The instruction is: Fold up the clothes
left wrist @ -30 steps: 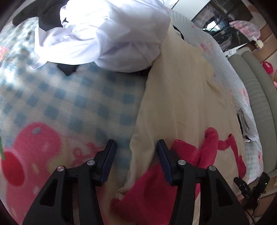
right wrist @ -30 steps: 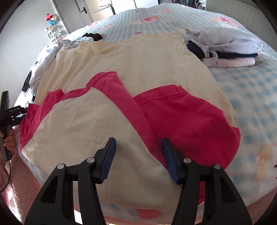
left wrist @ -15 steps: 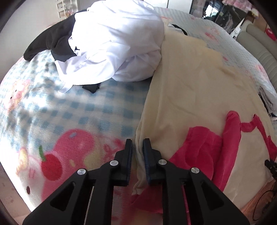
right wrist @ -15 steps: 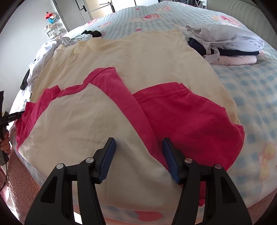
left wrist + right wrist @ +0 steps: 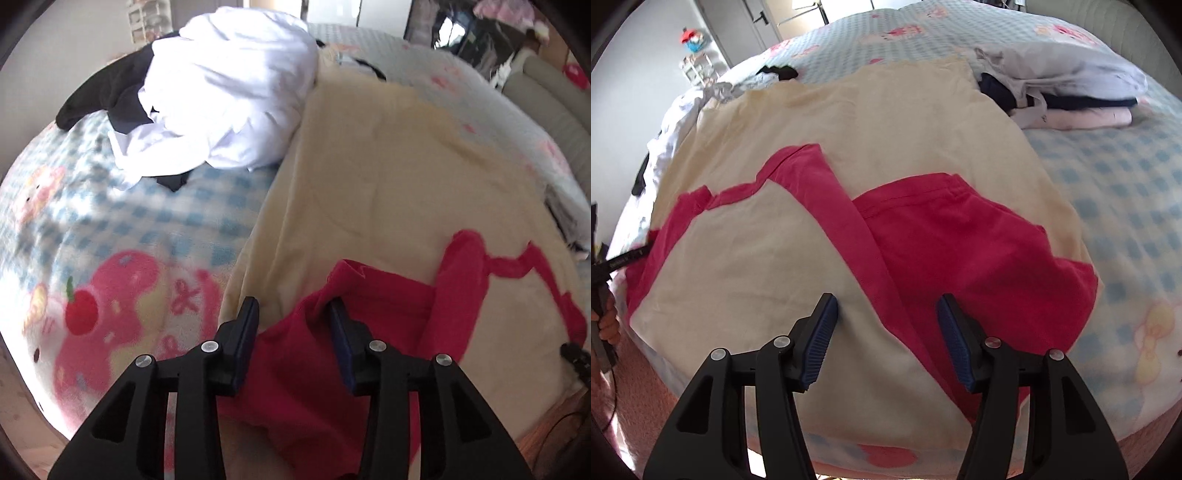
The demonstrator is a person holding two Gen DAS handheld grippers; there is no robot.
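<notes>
Shirt, cream with pink sleeves, lies spread flat on the checked blanket. Left of the shirt sits a white heap over dark clothes. The left gripper hangs over the shirt's left pink sleeve; its jaws have just been opening, apart and gripping nothing. The right gripper hovers over the shirt's near edge, jaws wide, empty. Right of the shirt rests a folded stack.

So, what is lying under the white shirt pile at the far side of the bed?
Dark clothing sticks out from under the white shirt pile, on the checked blanket. How far it reaches beneath is covered.
</notes>
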